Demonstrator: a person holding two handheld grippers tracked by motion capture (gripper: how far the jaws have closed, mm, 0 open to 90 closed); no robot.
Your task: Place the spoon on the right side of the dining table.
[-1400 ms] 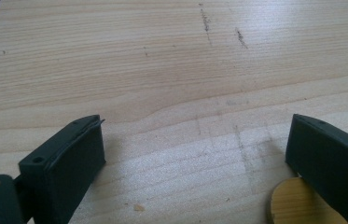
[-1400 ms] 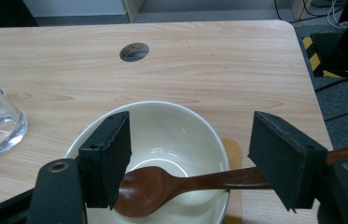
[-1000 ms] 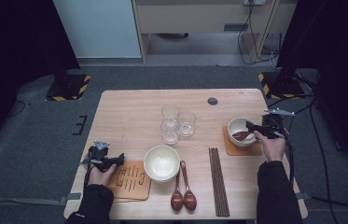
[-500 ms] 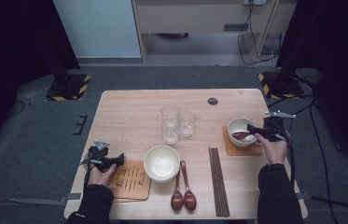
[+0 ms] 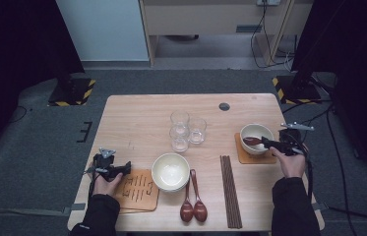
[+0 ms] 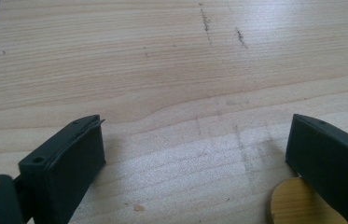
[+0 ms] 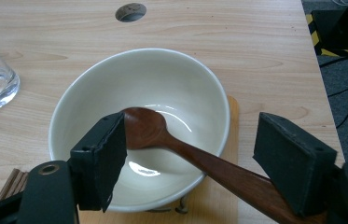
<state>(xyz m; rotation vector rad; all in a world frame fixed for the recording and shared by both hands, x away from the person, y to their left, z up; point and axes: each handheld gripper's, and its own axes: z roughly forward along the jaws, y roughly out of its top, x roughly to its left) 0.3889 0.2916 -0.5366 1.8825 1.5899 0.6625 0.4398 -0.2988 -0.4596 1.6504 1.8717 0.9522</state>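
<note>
Spoon laid in the right-hand bowl, my jaws spread off it

My left gripper point(image 5: 122, 168) rests by the engraved coaster point(image 5: 139, 189) at the near left, jaws wide and empty over bare table point(image 6: 171, 65); across to the right, the wooden spoon point(image 7: 171, 140) lies with its head in the white bowl point(image 7: 115, 79) on its mat point(image 5: 242, 156), handle slanting over the rim toward me, between the spread pads of my right gripper point(image 7: 190, 158); that hand is nearer; pale wood top, dark floor around.
</note>
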